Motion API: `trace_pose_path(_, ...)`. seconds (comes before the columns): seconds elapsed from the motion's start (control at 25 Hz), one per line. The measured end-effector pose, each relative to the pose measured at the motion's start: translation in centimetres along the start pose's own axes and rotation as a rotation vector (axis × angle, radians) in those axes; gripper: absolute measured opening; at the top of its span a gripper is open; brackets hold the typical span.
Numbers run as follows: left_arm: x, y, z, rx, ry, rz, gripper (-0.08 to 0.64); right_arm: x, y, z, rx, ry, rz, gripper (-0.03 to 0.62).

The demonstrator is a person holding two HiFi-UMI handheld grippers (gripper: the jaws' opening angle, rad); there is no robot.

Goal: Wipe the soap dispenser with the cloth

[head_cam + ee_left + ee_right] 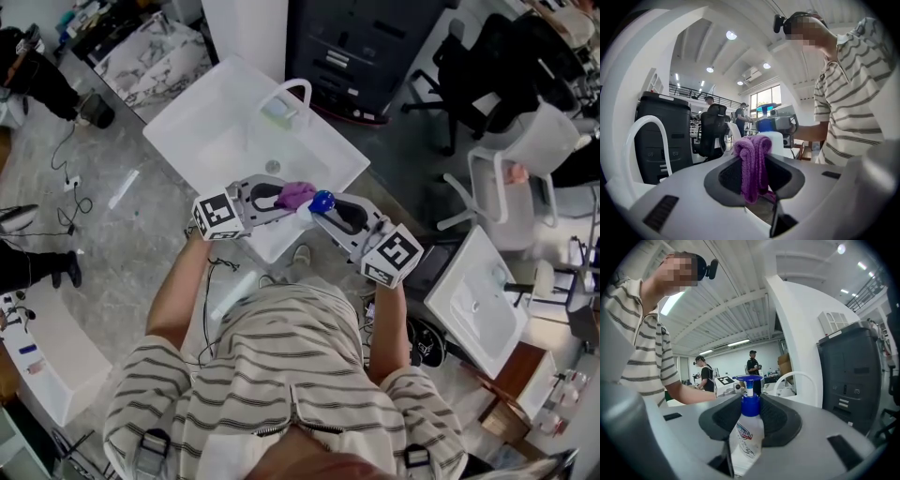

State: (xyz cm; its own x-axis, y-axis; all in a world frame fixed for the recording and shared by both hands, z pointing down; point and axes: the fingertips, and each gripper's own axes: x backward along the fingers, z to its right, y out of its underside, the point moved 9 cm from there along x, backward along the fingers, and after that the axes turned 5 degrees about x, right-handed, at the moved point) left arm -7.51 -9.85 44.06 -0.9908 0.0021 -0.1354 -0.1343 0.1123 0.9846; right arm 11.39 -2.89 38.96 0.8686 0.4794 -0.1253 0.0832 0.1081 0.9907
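Open workshop, white sink basin (216,131) under both grippers. Left gripper (754,180): jaws clamped on a folded purple cloth (752,159), which stands up between them. Right gripper (749,423): jaws part-closed on the soap dispenser (746,439), gripping its white body below the blue pump, bottle upright. Cloth sits just beside the pump head; contact unclear.

Purple cloth (296,195) seemingly touching dispenser (322,201), above sink (192,120)
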Motion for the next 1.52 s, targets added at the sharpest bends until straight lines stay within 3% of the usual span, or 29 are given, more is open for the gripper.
trace_pose_path(0.36,-1.0,1.3,0.5,-0.006,0.104,-0.083,0.11,0.2,0.1,-1.5,-0.026,-0.098,0.04,0.133)
trace_pose_path(0.84,0.3,2.7,0.5,0.052,0.061,-0.108,0.112,0.5,-0.1,-0.3,-0.062,-0.064,0.086,0.133)
trace_pose_path(1.16,0.9,2.5,0.4,0.092,-0.041,-0.062,0.114,0.6,0.3,0.8,-0.053,0.062,0.057,0.133)
trace_pose_path(1.36,1.0,2.4,0.3,0.103,-0.157,-0.022,0.115,0.1,0.9,1.3,-0.022,0.203,0.022,0.133)
trace_pose_path(1.52,0.6,2.1,0.4,0.08,-0.236,-0.008,0.115,0.1,1.6,2.2,-0.057,0.32,0.01,0.133)
